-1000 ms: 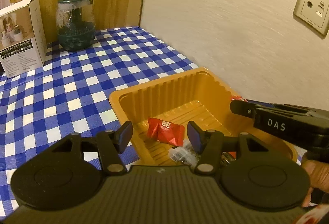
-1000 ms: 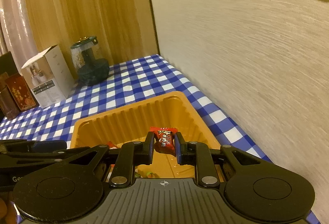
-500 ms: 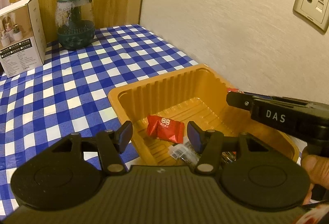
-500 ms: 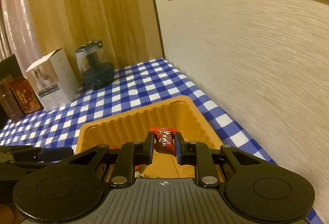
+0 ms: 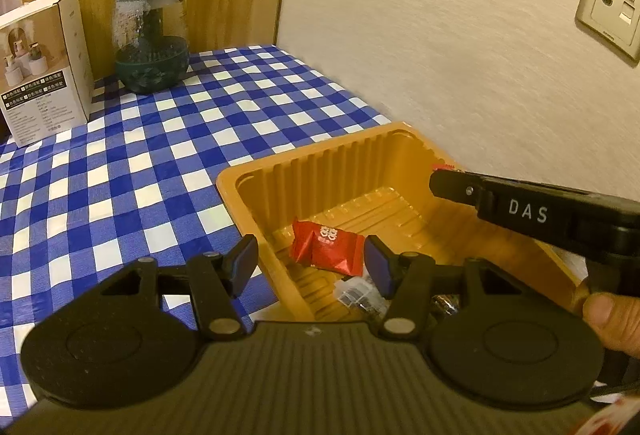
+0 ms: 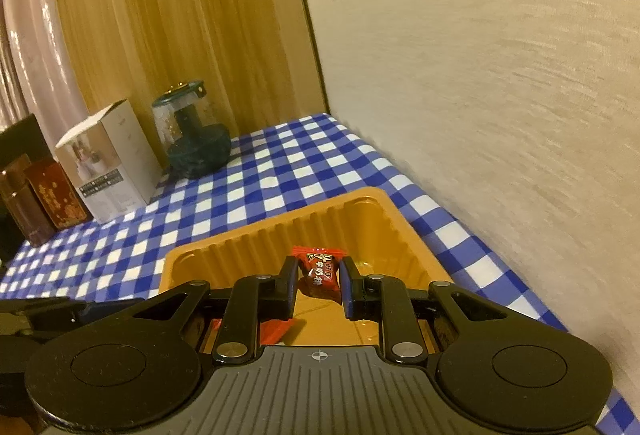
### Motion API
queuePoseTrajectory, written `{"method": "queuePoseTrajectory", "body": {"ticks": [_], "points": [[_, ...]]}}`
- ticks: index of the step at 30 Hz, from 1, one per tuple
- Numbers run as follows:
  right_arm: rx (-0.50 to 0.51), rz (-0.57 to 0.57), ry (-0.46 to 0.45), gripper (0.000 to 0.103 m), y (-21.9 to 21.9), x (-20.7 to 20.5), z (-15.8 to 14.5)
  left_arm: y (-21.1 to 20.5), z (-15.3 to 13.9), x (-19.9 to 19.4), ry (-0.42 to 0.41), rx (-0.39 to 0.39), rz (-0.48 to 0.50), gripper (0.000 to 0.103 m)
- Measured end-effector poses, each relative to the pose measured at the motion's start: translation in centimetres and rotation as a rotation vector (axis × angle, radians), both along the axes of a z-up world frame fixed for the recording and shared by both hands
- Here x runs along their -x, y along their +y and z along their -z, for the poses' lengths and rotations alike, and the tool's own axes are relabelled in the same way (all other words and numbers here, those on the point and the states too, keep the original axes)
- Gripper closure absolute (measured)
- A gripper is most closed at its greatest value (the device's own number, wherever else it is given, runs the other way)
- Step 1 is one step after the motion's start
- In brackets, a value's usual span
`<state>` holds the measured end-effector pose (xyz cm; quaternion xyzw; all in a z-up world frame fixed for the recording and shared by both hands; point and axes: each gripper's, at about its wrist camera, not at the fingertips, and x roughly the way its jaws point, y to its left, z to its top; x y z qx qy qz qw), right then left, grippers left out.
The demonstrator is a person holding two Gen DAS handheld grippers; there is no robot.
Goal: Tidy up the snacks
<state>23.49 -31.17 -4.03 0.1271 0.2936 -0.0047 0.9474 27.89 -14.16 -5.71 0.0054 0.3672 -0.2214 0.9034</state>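
An orange plastic tray (image 5: 304, 155) (image 6: 260, 231) sits on the blue checked cloth by the wall. Over its far part hangs my right gripper (image 6: 318, 273), jaws opening. A red wrapped candy (image 6: 320, 271) is still between its fingers but sits tilted and loose. In the left wrist view that gripper (image 5: 520, 211) reaches in from the right. My left gripper (image 5: 310, 259) hovers open over the tray's near left wall, holding nothing. Inside the tray lie another red candy (image 5: 328, 247), a clear-wrapped snack (image 5: 356, 293) and a dark one (image 5: 444, 303).
A white carton (image 5: 40, 67) and a green glass jar (image 5: 150, 39) stand at the back against the wood panel. Brown boxes (image 6: 40, 203) stand further left. The wall runs close along the tray's right side. A person's thumb (image 5: 608, 319) shows at the right edge.
The right gripper's fingers have parted slightly around the red candy, which now leans. The left gripper and the tray's contents have kept still.
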Motion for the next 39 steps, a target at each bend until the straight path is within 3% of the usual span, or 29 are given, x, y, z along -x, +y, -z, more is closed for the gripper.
{"method": "queuePoseTrajectory", "body": {"ticks": [2,6,24,31,34,39], "points": [[-0.024,0.017,-0.016,0.028,-0.5,0.2,0.0,0.1,0.1,0.0,0.002,-0.002,-0.001,0.048],[-0.079,0.057,-0.030,0.027,-1.5,0.5,-0.3,0.2,0.1,0.0,0.003,-0.006,-0.007,0.048],[-0.061,0.099,-0.026,0.027,-2.3,1.4,-0.2,0.2,0.1,0.7,-0.005,-0.027,-0.013,0.042],[-0.040,0.100,-0.019,0.027,-2.2,2.6,-0.2,0.6,-0.3,1.7,-0.005,-0.026,-0.034,0.035],[-0.027,0.100,-0.012,0.027,-2.3,3.2,-0.2,0.9,-0.6,2.7,-0.011,-0.023,-0.046,0.026],[-0.010,0.110,-0.017,0.027,-2.3,4.6,-0.6,1.5,-1.0,4.3,-0.007,-0.015,-0.075,0.018]]}}
